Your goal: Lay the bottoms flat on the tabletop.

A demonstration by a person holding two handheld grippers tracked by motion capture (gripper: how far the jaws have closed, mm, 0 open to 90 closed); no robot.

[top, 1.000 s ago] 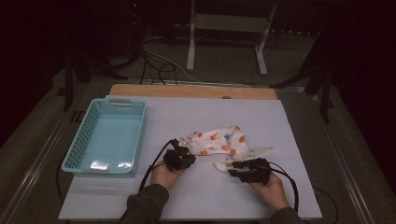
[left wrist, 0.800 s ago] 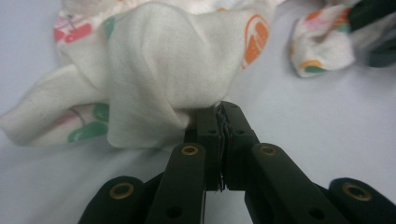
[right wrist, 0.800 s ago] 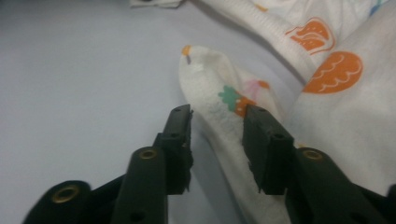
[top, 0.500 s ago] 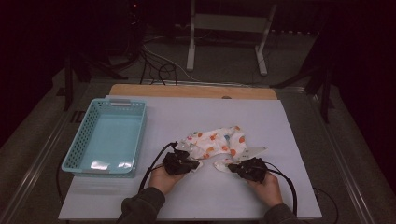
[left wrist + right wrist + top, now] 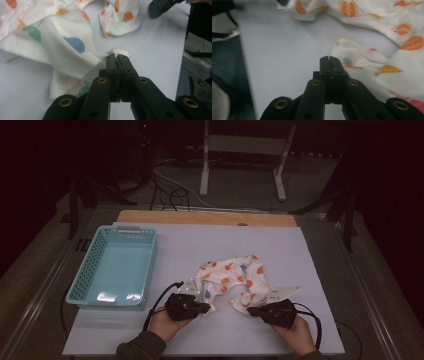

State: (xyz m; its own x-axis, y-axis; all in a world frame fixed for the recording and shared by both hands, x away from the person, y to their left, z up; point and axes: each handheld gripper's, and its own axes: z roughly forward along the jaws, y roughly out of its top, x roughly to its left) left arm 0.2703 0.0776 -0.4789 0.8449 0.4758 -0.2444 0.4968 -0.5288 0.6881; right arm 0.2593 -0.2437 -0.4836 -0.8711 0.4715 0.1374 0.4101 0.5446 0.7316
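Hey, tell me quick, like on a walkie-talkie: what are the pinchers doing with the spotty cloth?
Left gripper shut on spotty cloth corner. Right gripper shut at the other end, grip unclear. Blue basket off to the side, nothing blocking.

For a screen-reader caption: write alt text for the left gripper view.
The left gripper has its black fingers shut on a corner of a white cloth printed with coloured fruit shapes, which lies crumpled on a pale table. The other gripper shows at the top right.

High view looks down; gripper views closely share the cloth.
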